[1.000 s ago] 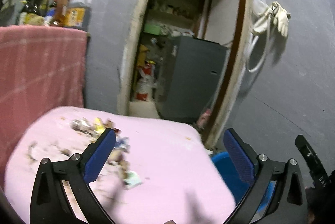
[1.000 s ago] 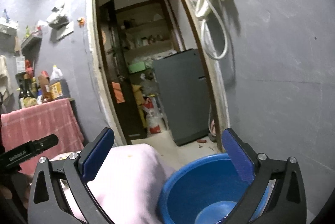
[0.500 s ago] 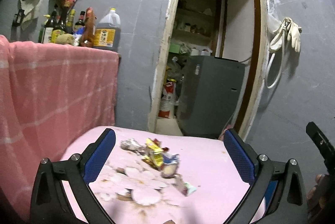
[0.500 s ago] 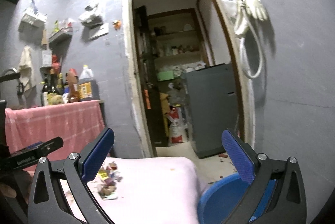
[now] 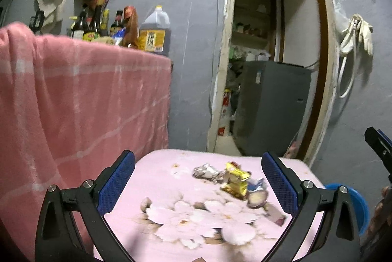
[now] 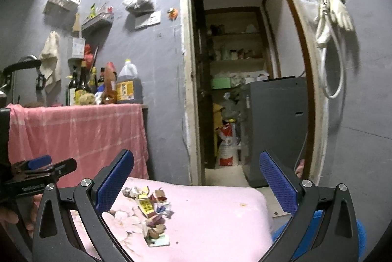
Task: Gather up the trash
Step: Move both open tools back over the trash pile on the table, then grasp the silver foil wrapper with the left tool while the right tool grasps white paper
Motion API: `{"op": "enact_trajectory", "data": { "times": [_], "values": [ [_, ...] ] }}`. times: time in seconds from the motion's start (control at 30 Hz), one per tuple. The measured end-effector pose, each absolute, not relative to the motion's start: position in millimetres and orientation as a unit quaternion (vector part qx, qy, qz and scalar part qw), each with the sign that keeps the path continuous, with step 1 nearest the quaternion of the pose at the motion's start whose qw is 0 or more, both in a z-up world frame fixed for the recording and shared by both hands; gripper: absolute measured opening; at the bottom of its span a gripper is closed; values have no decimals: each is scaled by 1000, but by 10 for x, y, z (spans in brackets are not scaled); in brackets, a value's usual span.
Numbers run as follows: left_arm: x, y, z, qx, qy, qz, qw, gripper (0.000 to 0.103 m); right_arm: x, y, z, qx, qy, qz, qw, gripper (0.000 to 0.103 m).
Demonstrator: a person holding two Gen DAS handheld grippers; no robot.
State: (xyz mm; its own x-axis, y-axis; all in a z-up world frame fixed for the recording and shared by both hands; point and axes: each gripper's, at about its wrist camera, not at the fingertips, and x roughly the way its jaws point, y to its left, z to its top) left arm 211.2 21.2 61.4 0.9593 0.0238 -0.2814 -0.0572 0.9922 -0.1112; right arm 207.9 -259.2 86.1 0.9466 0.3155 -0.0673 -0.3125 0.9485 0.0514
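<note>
A pile of trash (image 5: 232, 180), with crumpled foil, a yellow wrapper and scraps, lies on a pink flowered cloth (image 5: 171, 188). It also shows in the right wrist view (image 6: 150, 208). A blue basin (image 5: 360, 208) sits low at the cloth's right edge, also in the right wrist view (image 6: 360, 237). My left gripper (image 5: 196, 186) is open and empty, above the cloth with the trash just ahead to the right. My right gripper (image 6: 196, 184) is open and empty, to the right of the trash.
A counter draped in pink checked cloth (image 5: 85, 102) stands at left with bottles and an oil jug (image 5: 154, 34). An open doorway (image 6: 235, 90) with a grey cabinet (image 6: 276, 127) lies ahead. Gloves and a hose (image 6: 330, 24) hang on the right wall.
Both grippers have tilted up and swung left. The trash pile has come between the left gripper's fingers, and the basin has slid to the right edge of both views.
</note>
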Motion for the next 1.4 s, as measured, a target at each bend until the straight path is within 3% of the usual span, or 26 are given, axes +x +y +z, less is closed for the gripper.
{"op": "enact_trajectory", "data": {
  "times": [0.67,0.83,0.97,1.07,1.23,1.4],
  "values": [
    [3030,413,26,-20,284,11,959,101,2876,-2324,259,-22,220,191,956,103],
    [3236,408,0,-24,302,-9,953,99,3061,-2293,223,-22,250,213,944,89],
    [3412,414,-14,-37,324,-32,945,90,3252,-2190,159,-22,288,233,928,85],
    [3551,435,-35,-56,344,-50,936,77,3384,-2125,107,-10,321,256,912,76],
    [3706,424,-51,-67,365,-59,927,66,3568,-2009,-1,3,363,266,893,73],
    [3902,436,-92,-90,387,-68,915,51,3707,-1906,-92,3,398,272,876,60]
  ]
}}
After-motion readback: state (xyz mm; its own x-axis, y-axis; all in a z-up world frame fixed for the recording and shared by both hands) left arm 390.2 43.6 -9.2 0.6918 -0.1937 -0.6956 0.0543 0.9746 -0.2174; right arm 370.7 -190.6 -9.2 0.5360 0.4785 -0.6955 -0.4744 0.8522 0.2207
